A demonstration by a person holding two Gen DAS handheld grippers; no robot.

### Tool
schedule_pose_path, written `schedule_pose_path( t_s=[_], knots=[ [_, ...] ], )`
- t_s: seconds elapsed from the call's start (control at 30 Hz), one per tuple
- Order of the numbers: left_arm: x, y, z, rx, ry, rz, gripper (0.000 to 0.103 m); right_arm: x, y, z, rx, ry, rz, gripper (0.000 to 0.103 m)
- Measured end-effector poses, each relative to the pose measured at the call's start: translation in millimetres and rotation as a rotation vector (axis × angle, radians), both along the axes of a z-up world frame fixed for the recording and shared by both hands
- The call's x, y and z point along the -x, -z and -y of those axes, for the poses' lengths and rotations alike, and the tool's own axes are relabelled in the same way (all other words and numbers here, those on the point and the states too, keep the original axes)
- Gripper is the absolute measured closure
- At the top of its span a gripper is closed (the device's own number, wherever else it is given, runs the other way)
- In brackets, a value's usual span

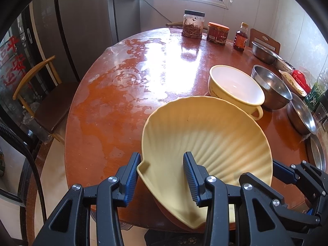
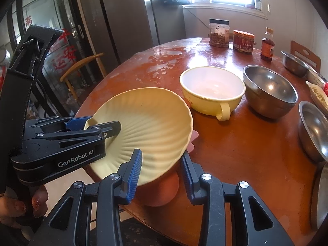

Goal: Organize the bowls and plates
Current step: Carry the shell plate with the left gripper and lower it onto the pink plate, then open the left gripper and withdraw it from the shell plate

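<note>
While I look along my left gripper (image 1: 162,172), I see its two blue fingers spread apart around the near rim of the shell plate (image 1: 207,143). One finger sits outside the rim and one sits inside. They do not look squeezed tight, so I cannot tell if they really hold it.

My right gripper (image 2: 162,170) has its fingers wide apart too, with the low edge of the plate between them. I cannot tell if they touch it. The plate is tilted up over the near edge of the round table (image 2: 246,143), with something orange (image 2: 162,190) under it.

Just behind the plate sits a yellow bowl (image 2: 212,91) with a handle. Beside that is a steel bowl (image 2: 269,94), and more steel bowls (image 2: 312,131) sit by the right edge.

At the far side stand two jars (image 2: 243,41) and a small bottle (image 2: 267,45).
</note>
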State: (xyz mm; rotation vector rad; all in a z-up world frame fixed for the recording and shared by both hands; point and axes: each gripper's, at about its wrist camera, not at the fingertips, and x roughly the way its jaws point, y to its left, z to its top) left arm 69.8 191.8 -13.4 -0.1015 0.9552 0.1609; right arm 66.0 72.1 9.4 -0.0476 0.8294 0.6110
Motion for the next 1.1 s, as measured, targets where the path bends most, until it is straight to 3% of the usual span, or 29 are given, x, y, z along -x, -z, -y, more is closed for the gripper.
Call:
schedule_pose_path(
  t_s=[0.63, 1.1],
  knots=[
    [-1.6, -0.7, -0.3, -0.012, -0.017, 0.000, 0.059, -1.6, 0.1, 0.8, -0.005, 0.000, -0.013, 0.062],
    [4.2, -9.3, -4.6, -0.012, -0.053, 0.018, 0.059, 0.7, -3.4, 6.9, -0.028, 0.010, -0.011, 0.054]
  ],
)
